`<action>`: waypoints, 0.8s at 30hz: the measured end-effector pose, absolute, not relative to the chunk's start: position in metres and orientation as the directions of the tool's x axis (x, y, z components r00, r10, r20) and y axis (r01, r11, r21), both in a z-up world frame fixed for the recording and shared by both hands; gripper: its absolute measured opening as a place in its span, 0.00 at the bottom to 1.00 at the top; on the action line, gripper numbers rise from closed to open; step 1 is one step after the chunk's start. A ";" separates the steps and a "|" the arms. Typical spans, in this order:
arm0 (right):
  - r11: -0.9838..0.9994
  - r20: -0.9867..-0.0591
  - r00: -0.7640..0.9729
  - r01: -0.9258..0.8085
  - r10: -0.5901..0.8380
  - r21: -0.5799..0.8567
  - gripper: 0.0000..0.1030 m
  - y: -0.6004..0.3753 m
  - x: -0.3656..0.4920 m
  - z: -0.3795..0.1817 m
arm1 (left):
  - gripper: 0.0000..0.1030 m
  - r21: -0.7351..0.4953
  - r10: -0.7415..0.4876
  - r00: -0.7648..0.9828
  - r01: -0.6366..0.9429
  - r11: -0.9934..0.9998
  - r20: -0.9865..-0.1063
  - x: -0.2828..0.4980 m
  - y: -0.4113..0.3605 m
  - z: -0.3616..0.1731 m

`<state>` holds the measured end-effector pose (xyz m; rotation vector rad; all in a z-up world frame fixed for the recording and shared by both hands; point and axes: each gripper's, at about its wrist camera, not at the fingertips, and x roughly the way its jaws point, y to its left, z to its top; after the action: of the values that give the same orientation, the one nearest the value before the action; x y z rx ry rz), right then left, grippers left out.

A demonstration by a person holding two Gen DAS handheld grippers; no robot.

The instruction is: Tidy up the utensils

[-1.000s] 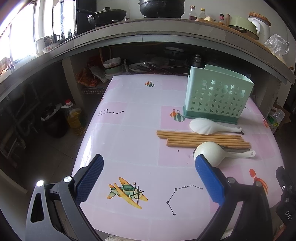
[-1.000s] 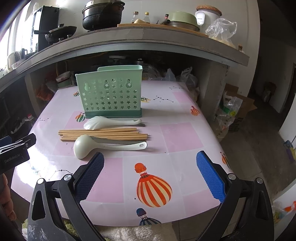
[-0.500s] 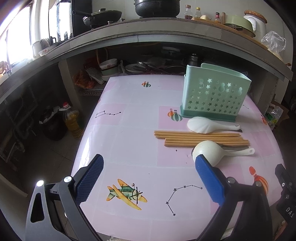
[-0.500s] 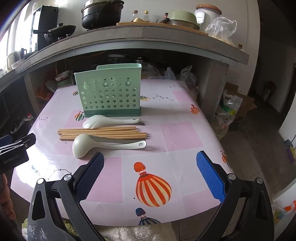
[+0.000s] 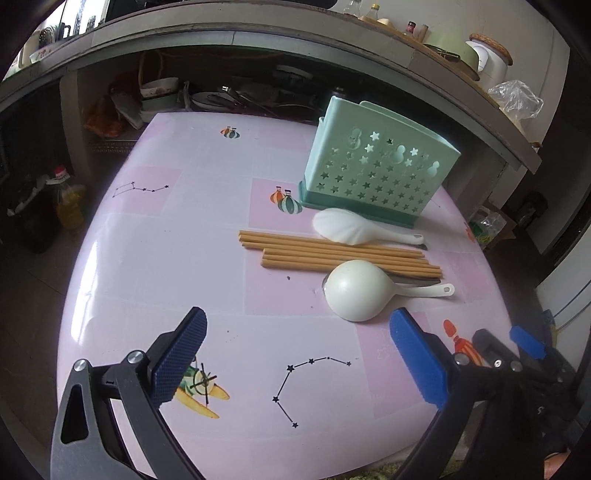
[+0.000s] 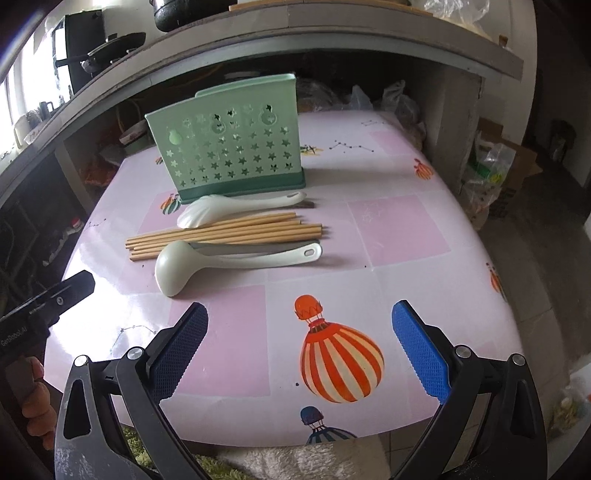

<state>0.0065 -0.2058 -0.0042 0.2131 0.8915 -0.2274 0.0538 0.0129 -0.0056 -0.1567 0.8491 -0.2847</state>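
A mint-green utensil holder with star cut-outs stands upright on the pink table. In front of it lie a white rice paddle, several wooden chopsticks and a white ladle, bowl down, with a grey utensil partly hidden under it. My left gripper hovers open over the near table, its right pad close to the ladle bowl. My right gripper is open above a balloon print, empty.
A concrete counter with pots, bottles and a bag overhangs the table's far side. Dishes and clutter fill the shelf beneath. An oil bottle stands on the floor left. The right gripper's tips show in the left view; a hand holds the left tool.
Both grippers moved forward toward the utensils and tilted down. The left one now sits close to the ladle bowl. Nothing on the table moved.
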 end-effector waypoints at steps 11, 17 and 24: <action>0.959 -0.841 0.531 0.278 -0.105 0.055 0.92 -0.208 0.019 -0.035 | 0.84 0.010 -0.317 0.618 0.466 0.885 -0.719 0.063 -0.045 -0.027; 0.952 -0.811 0.565 0.304 -0.152 0.034 0.92 -0.228 0.014 -0.035 | 0.66 0.176 -0.284 0.612 0.581 0.794 -0.738 0.068 -0.077 -0.045; 0.939 -0.793 0.592 0.333 -0.143 0.080 0.92 -0.247 0.011 -0.039 | 0.44 0.359 -0.208 0.664 0.610 0.707 -0.718 0.075 -0.104 -0.059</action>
<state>0.0112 -0.2466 -0.0393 0.2297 0.8969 -0.2799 0.0748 -0.1038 -0.0585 0.6302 0.7012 -0.4979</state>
